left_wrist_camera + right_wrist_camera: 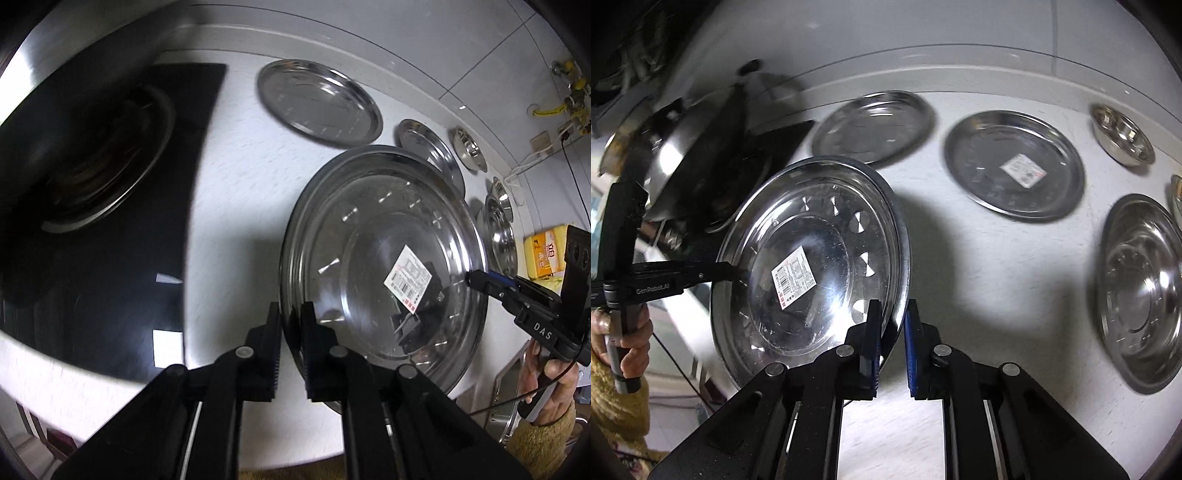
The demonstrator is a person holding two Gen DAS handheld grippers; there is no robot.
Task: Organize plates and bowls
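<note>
A large steel plate with a barcode label point(384, 254) point(812, 273) hangs above the white counter, held at opposite rims by both grippers. My left gripper point(291, 314) is shut on its near rim; it also shows at the left of the right wrist view point(738, 275). My right gripper point(892, 314) is shut on the other rim; it also shows at the right of the left wrist view point(472, 277). Another steel plate point(319, 101) point(873, 127) lies flat at the back. A labelled plate point(1015, 166), a small bowl point(1123, 134) and a larger bowl point(1141, 291) lie to the right.
A black gas stove point(92, 177) with a burner fills the left, with a pot point(665, 147) on it. The white counter point(236, 177) runs to a tiled wall. A yellow package point(543, 254) and a sink edge point(506, 387) sit at the far right.
</note>
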